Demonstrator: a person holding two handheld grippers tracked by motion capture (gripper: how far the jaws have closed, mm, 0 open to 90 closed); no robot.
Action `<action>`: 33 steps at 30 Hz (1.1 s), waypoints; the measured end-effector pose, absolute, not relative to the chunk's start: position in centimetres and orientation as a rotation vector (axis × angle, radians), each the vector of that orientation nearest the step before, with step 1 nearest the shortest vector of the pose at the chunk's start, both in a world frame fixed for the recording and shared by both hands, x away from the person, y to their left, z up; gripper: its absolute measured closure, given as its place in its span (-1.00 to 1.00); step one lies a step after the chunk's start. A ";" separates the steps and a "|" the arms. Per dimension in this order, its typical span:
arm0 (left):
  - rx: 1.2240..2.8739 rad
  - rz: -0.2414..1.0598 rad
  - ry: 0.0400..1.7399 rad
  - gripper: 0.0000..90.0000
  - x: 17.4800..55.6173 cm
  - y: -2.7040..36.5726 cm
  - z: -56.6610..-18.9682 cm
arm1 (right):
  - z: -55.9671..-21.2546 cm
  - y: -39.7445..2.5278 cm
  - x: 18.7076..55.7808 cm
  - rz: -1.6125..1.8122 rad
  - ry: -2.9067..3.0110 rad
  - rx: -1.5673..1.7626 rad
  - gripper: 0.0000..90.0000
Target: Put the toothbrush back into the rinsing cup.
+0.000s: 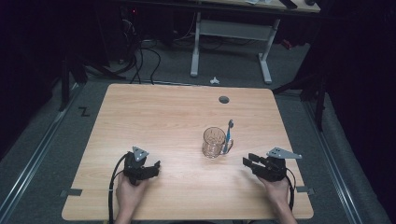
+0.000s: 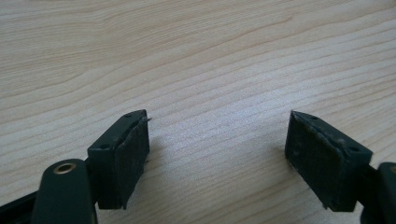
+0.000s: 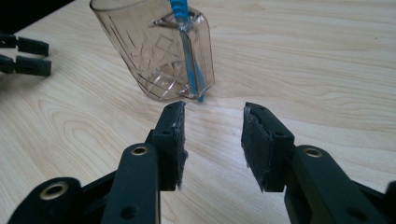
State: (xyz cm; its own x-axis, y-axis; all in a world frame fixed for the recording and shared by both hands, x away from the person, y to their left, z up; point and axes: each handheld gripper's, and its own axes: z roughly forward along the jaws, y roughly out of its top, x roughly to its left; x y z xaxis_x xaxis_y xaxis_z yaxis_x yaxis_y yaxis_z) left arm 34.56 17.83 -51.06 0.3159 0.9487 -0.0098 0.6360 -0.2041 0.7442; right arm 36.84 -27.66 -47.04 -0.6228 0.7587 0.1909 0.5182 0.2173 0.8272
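Note:
A clear glass mug [image 1: 213, 142] [image 3: 159, 51] stands upright right of the table's middle. A blue toothbrush [image 1: 229, 135] [image 3: 189, 56] leans against its handle side, head up, with its lower end on the table just outside the mug. My right gripper [image 1: 246, 161] [image 3: 212, 126] lies low on the table to the mug's right, pointing at it, open and holding nothing, a short gap from the mug. My left gripper [image 1: 156, 166] [image 2: 217, 140] rests at the front left, jaws wide open over bare wood.
The wooden table [image 1: 154, 112] has a round cable hole [image 1: 224, 99] near its far edge. Beyond it stands a white-legged desk [image 1: 196, 46] with cables on the floor. A small white object [image 1: 214, 80] lies on the floor behind the table.

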 end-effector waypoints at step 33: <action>1.932 0.613 1.399 -0.50 34.6 17.8 -51.1 | -49.9 -26.0 37.6 1.131 2.284 1.178 0.25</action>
State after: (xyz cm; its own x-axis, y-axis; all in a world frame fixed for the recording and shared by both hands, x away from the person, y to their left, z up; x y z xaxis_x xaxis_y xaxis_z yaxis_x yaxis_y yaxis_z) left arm 34.56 17.83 -51.06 0.3157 0.9488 -0.0097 0.6362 -0.2041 0.7440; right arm 37.56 -25.98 -49.91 -0.6022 0.7959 0.0622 0.5318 0.3418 0.7748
